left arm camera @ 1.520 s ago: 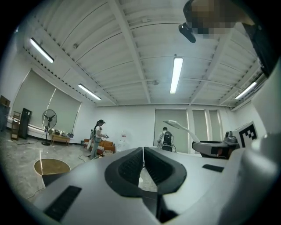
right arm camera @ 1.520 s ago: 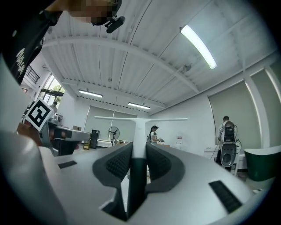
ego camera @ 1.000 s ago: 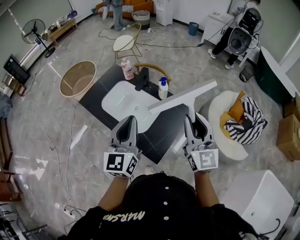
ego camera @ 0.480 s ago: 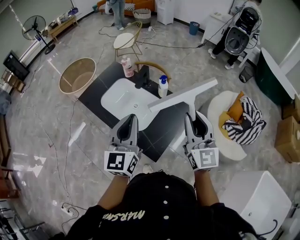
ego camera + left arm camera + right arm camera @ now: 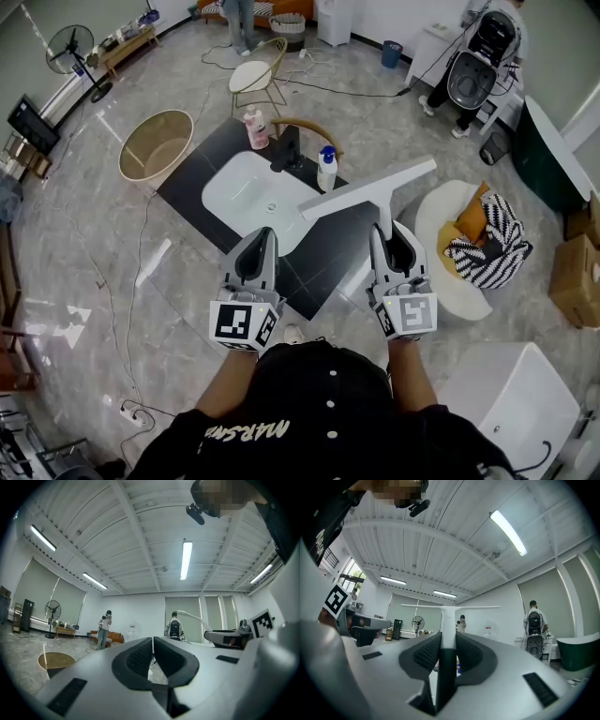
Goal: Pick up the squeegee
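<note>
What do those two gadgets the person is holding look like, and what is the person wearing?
The left claw and right claw are tapering silver-grey shells with dark ribbed pads inside. Behind each sits a cube of black-and-white square markers. No cables show. The person wears a black top with white lettering.

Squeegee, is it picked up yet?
Done: the squeegee is up in the air above the sink counter. In hand: the right claw is clamped on its handle. The left claw is shut and empty. Nothing seems left to do.
</note>
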